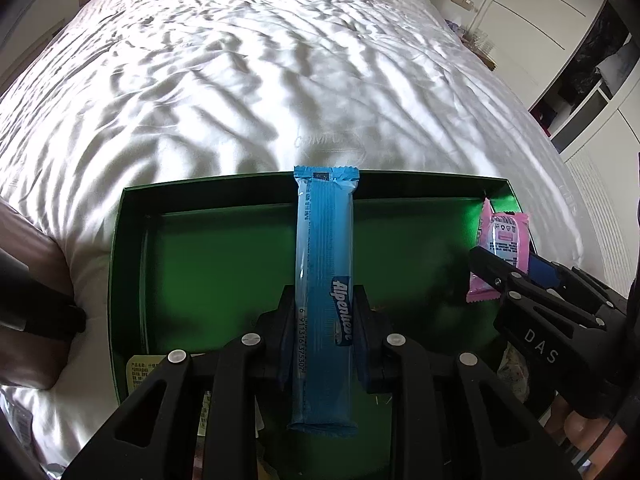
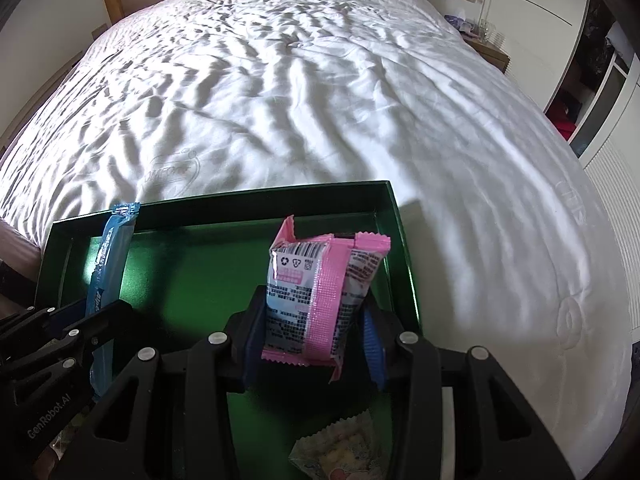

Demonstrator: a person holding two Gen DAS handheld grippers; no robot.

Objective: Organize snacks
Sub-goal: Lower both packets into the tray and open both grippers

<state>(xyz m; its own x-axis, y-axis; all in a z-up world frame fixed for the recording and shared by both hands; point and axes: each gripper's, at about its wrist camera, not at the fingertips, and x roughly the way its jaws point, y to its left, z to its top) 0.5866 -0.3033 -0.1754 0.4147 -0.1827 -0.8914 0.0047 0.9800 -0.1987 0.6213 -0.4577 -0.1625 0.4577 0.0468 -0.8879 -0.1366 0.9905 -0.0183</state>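
A long blue Alpenliebe candy pack [image 1: 324,264] stands up between the fingers of my left gripper [image 1: 323,316], which is shut on its lower half. It hangs over the green tray [image 1: 132,240] lying on the bed. My right gripper [image 2: 314,326] is shut on a pink snack packet [image 2: 320,292], held over the tray's right part [image 2: 404,248]. In the left wrist view the pink snack packet [image 1: 502,236] and right gripper [image 1: 502,276] show at the right. From the right wrist camera the blue pack [image 2: 110,256] and the left gripper [image 2: 86,320] sit at the left.
The tray rests on a wrinkled white bed sheet [image 1: 240,80] near the bed's front edge. A clear packet of small sweets [image 2: 340,452] lies in the tray near me, and a labelled packet [image 1: 140,372] lies at its near left corner. White cupboards [image 1: 540,12] stand at the right.
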